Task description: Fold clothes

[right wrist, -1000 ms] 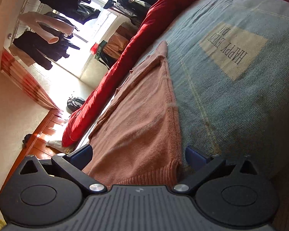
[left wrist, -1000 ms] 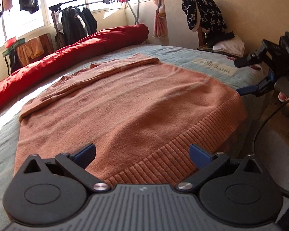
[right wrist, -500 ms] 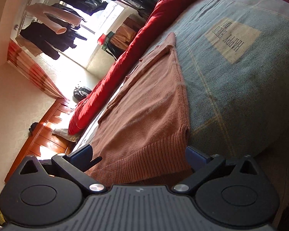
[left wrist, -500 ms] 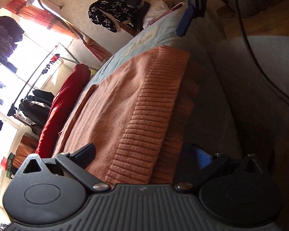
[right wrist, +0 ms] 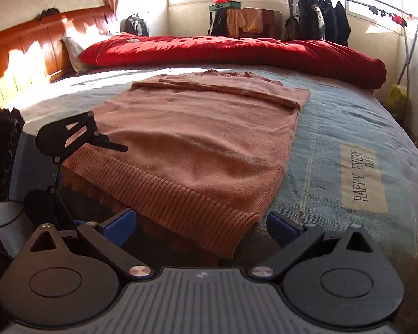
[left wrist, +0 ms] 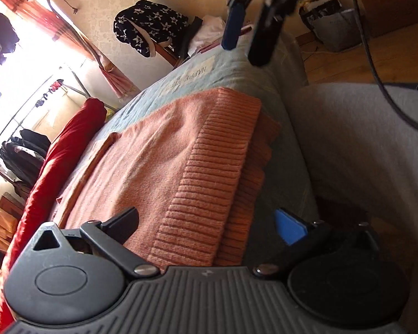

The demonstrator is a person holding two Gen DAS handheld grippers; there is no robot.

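The salmon-pink knitted sweater [right wrist: 197,139] lies flat on the bed [right wrist: 348,128], on a blue-grey bedspread, with its ribbed hem [right wrist: 181,197] hanging slightly over the near edge of the mattress. Both sleeves appear already folded in across the chest at the far end, near the collar, so the first folds look done. What seems left is to bring the hem up toward the collar, perhaps once or twice, to make a compact stack.

Both tools sit at the hem, one at each corner. The left gripper [left wrist: 206,222] has its jaws apart, straddling the ribbed edge at the sweater's left corner without pinching it. The right gripper [right wrist: 200,222] also has its jaws apart, framing the right corner of the hem, with the fabric between them but not clamped. I judge that the grasp for the next fold is just being set up.

The right wrist view shows the whole garment, including the folded sleeves, the rolled red duvet [right wrist: 237,50] behind it and the printed patch [right wrist: 362,178] on the bedspread; it also shows the left tool side-on, with one jaw over the cloth. The left wrist view shows instead the second hem layer drooping below the mattress edge, the wooden floor [left wrist: 348,58], and the right tool held above the bedspread.
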